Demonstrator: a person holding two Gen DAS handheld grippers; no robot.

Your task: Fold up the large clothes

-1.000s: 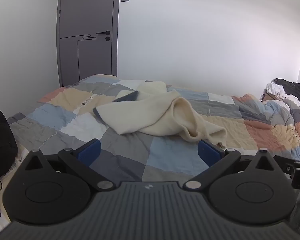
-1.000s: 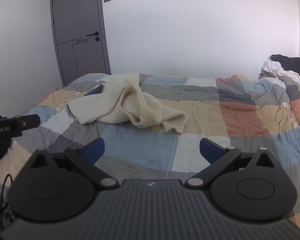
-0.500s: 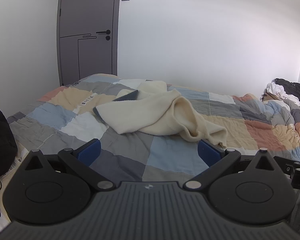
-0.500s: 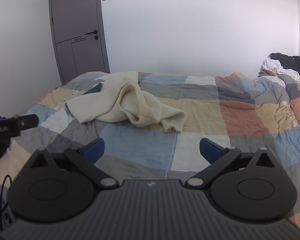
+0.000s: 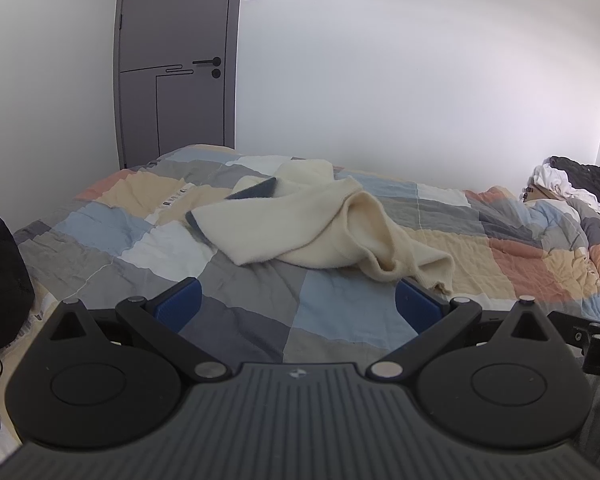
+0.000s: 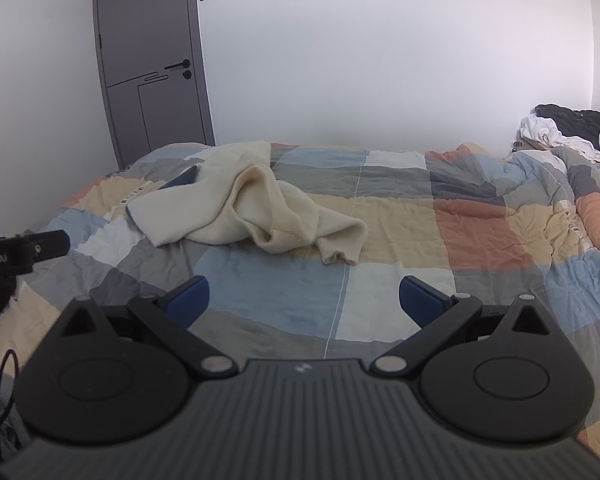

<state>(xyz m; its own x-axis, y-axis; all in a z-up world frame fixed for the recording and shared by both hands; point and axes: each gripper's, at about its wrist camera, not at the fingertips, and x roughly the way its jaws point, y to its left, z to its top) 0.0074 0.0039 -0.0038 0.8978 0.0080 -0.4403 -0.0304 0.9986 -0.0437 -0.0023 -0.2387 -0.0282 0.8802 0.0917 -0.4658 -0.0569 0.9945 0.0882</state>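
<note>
cream garment (image 5: pixel 320 224) crumpled on patchwork quilt (image 5: pixel 340 312); both tools spread wide, empty

White walls (image 5: pixel 380 80), grey door (image 5: pixel 176 60), patchwork bed (image 6: pixel 400 216)

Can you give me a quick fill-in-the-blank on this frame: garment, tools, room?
1. The cream garment lies crumpled on the ____.
2. Both the left tool and the right tool are ____, holding nothing.
3. The grey ____ behind the quilt is closed.
4. The garment is not yet ____.

Missing words: bed; open; door; folded
</note>
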